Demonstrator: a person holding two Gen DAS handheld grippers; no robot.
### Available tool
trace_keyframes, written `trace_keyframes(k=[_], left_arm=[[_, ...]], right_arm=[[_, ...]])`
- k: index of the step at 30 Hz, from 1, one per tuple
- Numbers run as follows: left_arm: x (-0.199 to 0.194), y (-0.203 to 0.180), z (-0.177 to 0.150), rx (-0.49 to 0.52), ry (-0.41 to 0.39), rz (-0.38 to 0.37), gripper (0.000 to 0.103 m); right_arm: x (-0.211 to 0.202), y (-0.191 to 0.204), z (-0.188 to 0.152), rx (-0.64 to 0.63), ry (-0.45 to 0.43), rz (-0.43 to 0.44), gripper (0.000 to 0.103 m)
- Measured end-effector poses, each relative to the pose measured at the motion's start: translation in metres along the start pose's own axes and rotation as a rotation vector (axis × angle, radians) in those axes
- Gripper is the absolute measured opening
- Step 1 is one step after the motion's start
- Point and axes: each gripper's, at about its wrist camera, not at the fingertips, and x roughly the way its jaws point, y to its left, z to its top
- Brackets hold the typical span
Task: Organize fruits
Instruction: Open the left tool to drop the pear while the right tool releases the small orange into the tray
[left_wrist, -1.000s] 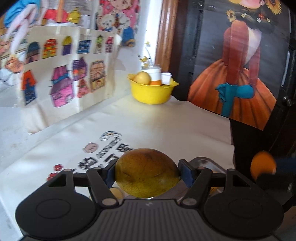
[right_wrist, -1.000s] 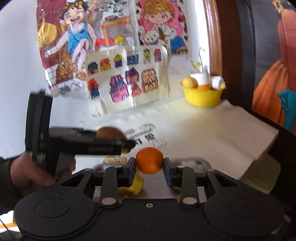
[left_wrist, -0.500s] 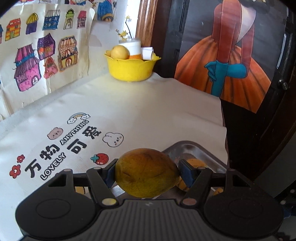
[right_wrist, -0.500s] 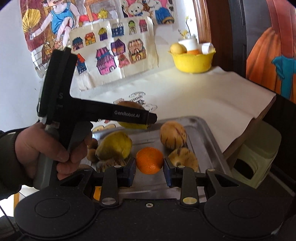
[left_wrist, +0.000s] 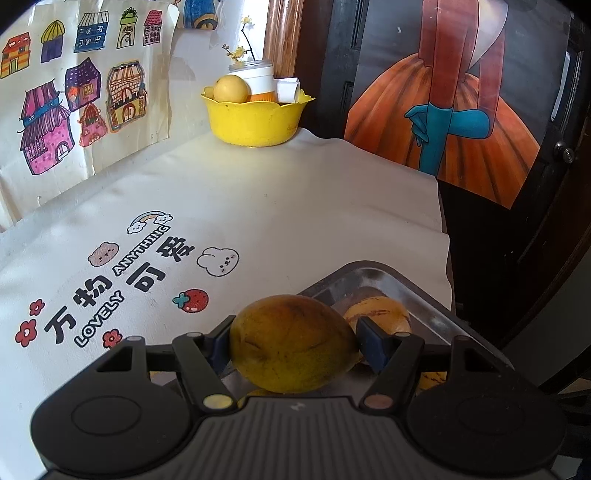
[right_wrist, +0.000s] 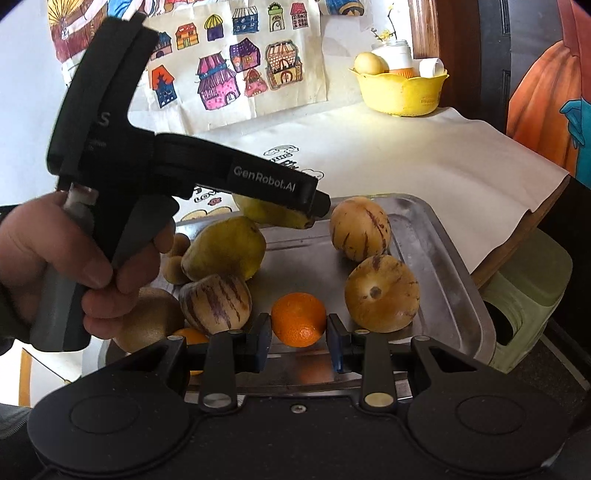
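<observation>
My left gripper (left_wrist: 293, 341) is shut on a large yellow-brown mango (left_wrist: 291, 343), held over the far-left corner of a metal tray (left_wrist: 373, 271). In the right wrist view that mango (right_wrist: 258, 212) shows under the left gripper's arm, which a hand (right_wrist: 55, 254) carries. My right gripper (right_wrist: 299, 332) is shut on a small orange (right_wrist: 299, 319), low over the tray (right_wrist: 454, 295). In the tray lie a yellow-green mango (right_wrist: 225, 249), three striped pepino melons (right_wrist: 360, 227) (right_wrist: 382, 293) (right_wrist: 216, 299), brown kiwis (right_wrist: 147, 317) and another orange (right_wrist: 190, 336).
A yellow bowl (left_wrist: 255, 122) with a yellow fruit and a white jar stands at the table's far end. The white printed cloth (left_wrist: 258, 206) covers the table. A green stool (right_wrist: 524, 291) sits below the table's right edge, by dark furniture with a poster.
Both grippers have come down over the tray with their fruits still held. The orange has sunk from above the table to just over the tray bottom; the left gripper shifted forward.
</observation>
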Motion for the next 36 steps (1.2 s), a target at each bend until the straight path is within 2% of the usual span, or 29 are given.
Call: trace_keyframes(k=[10,14,17,23,27,32,35,36], left_arm=[[0.005,-0.005,-0.002,-0.018,0.016,-0.006,0.073],[0.007,0.0,-0.005,-0.047,0.048,0.006,0.073],[0.008,0.01,-0.009,-0.093,0.058,-0.02,0.072],[0.002,0.01,-0.009,-0.083,0.034,-0.023,0.072],[0.0,0.011,-0.008,-0.085,0.033,-0.014,0.072],[-0.008,0.014,-0.012,-0.084,0.022,-0.007,0.079],[-0.022,0.016,-0.011,-0.088,-0.017,0.003,0.085],[-0.028,0.017,-0.011,-0.089,-0.037,0.008,0.087]], right_arm=[[0.012,0.002,0.001,-0.012,0.018,-0.019,0.034],[0.015,0.005,0.0,-0.018,0.025,-0.02,0.035],[0.016,0.005,0.001,-0.016,0.025,-0.021,0.035],[0.016,0.005,0.002,-0.018,0.03,-0.024,0.036],[0.014,0.008,0.002,-0.018,0.025,-0.03,0.041],[0.004,0.01,0.002,-0.02,0.007,-0.038,0.048],[-0.007,0.016,0.004,-0.026,-0.017,-0.041,0.066],[-0.011,0.019,0.005,-0.03,-0.026,-0.039,0.076]])
